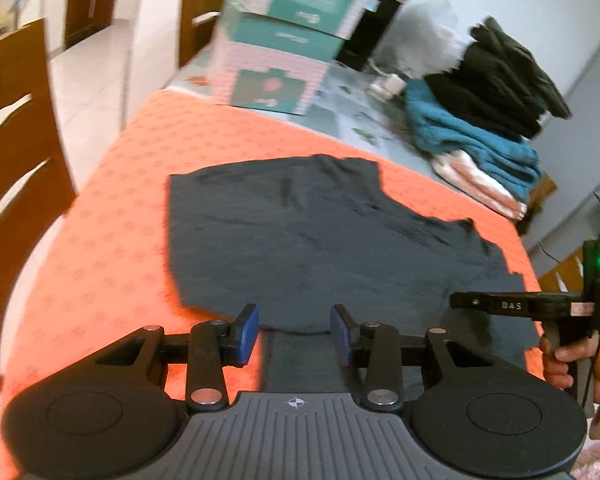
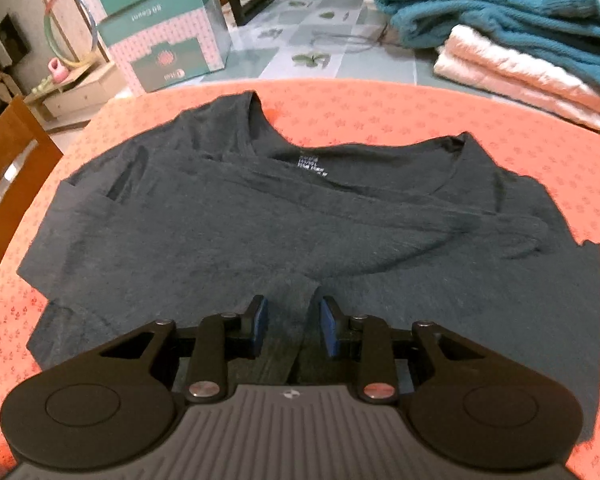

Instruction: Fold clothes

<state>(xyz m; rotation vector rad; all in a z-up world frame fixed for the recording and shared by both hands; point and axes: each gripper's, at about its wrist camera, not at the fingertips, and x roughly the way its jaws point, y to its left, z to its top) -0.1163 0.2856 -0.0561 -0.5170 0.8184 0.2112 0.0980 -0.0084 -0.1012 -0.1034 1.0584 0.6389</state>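
A dark grey long-sleeved shirt point(image 1: 300, 240) lies spread on the orange patterned cloth point(image 1: 112, 240), neck to the right in the left wrist view. My left gripper point(image 1: 295, 330) is open at the shirt's near edge, and a strip of grey fabric runs between its blue pads without touching them. In the right wrist view the shirt point(image 2: 260, 220) shows its collar and a sleeve folded across the chest. My right gripper point(image 2: 293, 326) is low over the shirt, its pads apart, with a raised fold of fabric in the gap. The right gripper's body point(image 1: 512, 306) reaches in from the right, held by a hand point(image 1: 560, 360).
A stack of folded clothes point(image 2: 500, 32), teal over pale pink with black on top, sits at the back right. Pink and teal boxes point(image 1: 284, 52) stand at the table's far end. Wooden chairs point(image 1: 16, 120) flank the left side. The orange cloth point(image 2: 380, 112) ends near both cameras.
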